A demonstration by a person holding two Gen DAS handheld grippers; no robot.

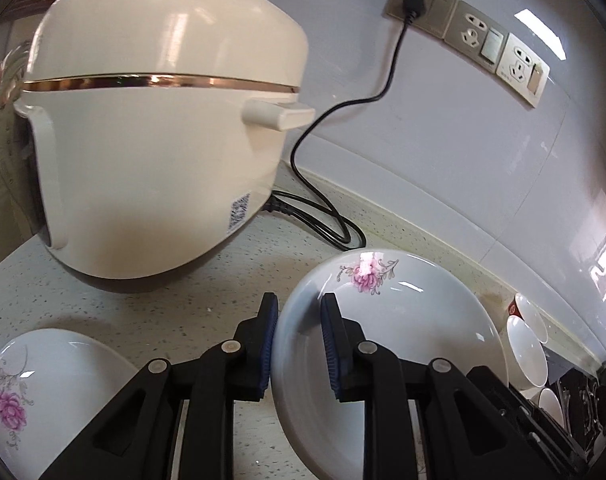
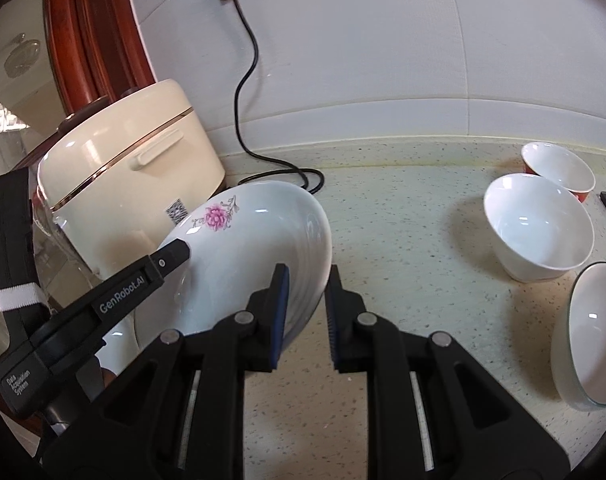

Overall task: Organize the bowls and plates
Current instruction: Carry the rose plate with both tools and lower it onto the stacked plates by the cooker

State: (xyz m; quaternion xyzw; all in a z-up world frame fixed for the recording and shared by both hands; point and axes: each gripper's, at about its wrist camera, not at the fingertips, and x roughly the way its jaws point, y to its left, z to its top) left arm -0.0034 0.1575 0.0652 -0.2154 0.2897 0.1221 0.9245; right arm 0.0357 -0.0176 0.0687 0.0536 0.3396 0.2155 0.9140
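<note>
A white plate with a pink flower (image 1: pixel 403 340) is held tilted above the counter. My left gripper (image 1: pixel 299 340) has its fingers either side of the plate's left rim and is shut on it. In the right wrist view the same plate (image 2: pixel 243 264) is lifted, with the left gripper's finger (image 2: pixel 171 258) on its left edge. My right gripper (image 2: pixel 307 312) has the plate's right rim between its jaws, with a gap beside its right pad. A second flowered plate (image 1: pixel 35 392) lies on the counter at lower left.
A cream rice cooker (image 1: pixel 155 152) stands at the back left, its black cord (image 1: pixel 327 216) running to a wall socket (image 1: pixel 419 0). White bowls (image 2: pixel 539 228) and a red-sided bowl (image 2: pixel 559 172) sit on the speckled counter (image 2: pixel 403 240) to the right.
</note>
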